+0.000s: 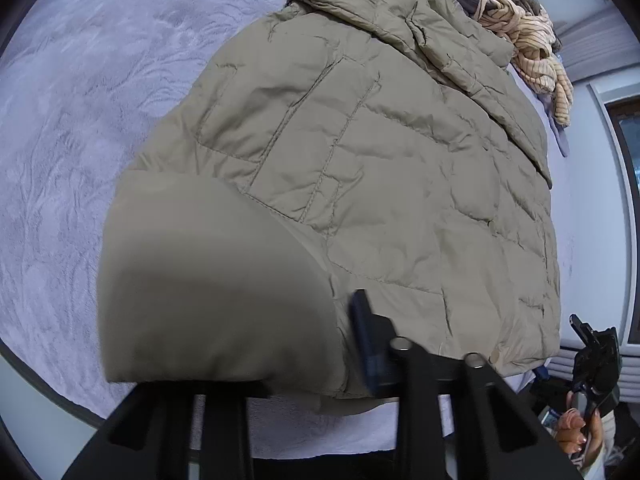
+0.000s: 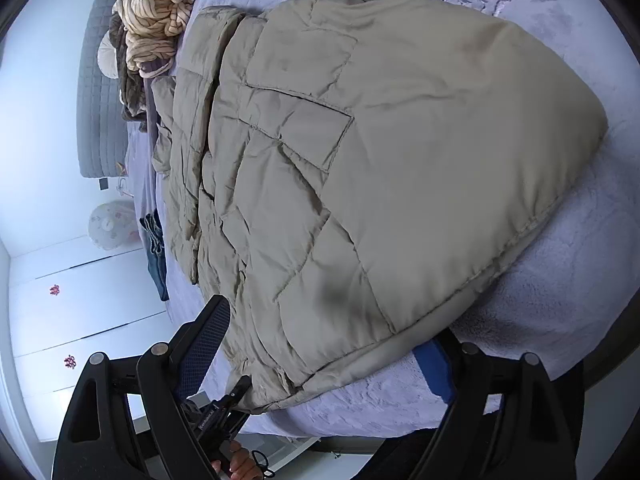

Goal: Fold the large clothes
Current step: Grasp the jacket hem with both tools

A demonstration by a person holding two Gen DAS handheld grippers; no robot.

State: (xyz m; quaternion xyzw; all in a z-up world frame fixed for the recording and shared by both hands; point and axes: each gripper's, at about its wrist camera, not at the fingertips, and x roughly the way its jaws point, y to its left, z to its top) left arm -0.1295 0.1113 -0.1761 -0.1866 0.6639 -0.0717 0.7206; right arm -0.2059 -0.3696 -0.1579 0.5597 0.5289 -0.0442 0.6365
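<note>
A large khaki quilted puffer jacket (image 1: 360, 184) lies folded on the lilac fleece bed cover (image 1: 80, 112); it also fills the right wrist view (image 2: 380, 168). My left gripper (image 1: 288, 344) is at the jacket's near hem: a fold of the jacket covers the left finger, and the right finger (image 1: 366, 344) lies against the cloth. My right gripper (image 2: 324, 344) is open, with its fingers wide apart on either side of the jacket's near corner, the right finger (image 2: 434, 364) partly under the hem. The right gripper also shows in the left wrist view (image 1: 596, 356), held by a hand.
A heap of striped cream and brown clothes (image 2: 156, 12) lies at the head of the bed by a grey quilted headboard (image 2: 100, 92). Folded jeans (image 2: 156, 248) hang at the bed's edge. White wardrobe doors (image 2: 80, 300) and a window (image 1: 628, 200) lie beyond.
</note>
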